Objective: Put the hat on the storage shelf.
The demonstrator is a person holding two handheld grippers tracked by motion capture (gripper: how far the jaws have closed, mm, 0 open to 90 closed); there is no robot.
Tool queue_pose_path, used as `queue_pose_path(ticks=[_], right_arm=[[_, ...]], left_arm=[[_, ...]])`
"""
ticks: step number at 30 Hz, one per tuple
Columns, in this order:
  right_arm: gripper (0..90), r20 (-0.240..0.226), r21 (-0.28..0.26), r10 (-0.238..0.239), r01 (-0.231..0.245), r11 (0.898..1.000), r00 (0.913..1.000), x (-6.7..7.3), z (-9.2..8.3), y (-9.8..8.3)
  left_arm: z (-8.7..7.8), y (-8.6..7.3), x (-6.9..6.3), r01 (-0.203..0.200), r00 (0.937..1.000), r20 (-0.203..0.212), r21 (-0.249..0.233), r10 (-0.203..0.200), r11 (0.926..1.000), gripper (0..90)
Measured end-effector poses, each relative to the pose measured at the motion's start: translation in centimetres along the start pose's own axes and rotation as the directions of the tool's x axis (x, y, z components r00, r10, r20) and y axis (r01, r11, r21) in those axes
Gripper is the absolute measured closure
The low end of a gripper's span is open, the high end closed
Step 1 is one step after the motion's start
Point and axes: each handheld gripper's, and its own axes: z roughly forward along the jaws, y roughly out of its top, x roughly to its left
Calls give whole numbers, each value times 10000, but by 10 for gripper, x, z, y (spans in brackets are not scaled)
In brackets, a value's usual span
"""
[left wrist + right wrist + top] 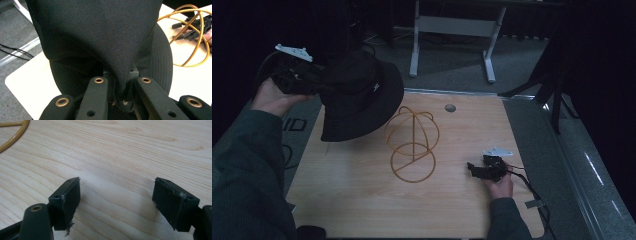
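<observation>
Hat (362,95) hangs from my left gripper (314,82), its jaws clenched on a fold of the fabric, held above the surface's (362,200) left rear corner. I judge this the carry step; next I must lower it over the wire stand (412,145). My right gripper (472,169) rests beside the stand, jaws released. No containers present.

The hat (359,97) hangs above the tabletop's (362,200) rear left corner, held by the left tool (294,75), with the wire stand (412,145) on the tabletop centre and the right tool (477,170) resting to its right.
</observation>
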Motion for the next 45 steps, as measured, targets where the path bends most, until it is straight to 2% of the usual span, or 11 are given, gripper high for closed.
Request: queue_pose_path(ticks=[7, 19, 29, 45], right_arm=[[224, -1, -5, 4, -4, 10000, 10000, 0, 0, 0], [224, -1, -3, -7, 7, 10000, 10000, 0, 0, 0], [224, -7, -3, 12, -12, 10000, 10000, 0, 0, 0], [224, -8, -3, 13, -13, 10000, 10000, 0, 0, 0]], left_arm=[[-3, 7, -1, -35, 9999, 110, -63, 36, 10000, 850], [-5, 17, -7, -407, 9984, 399, -135, 412, 9991, 849], [-12, 24, -11, -579, 9968, 546, -155, 586, 9982, 849], [-15, 32, -20, -976, 9893, 1062, -268, 999, 9949, 849]])
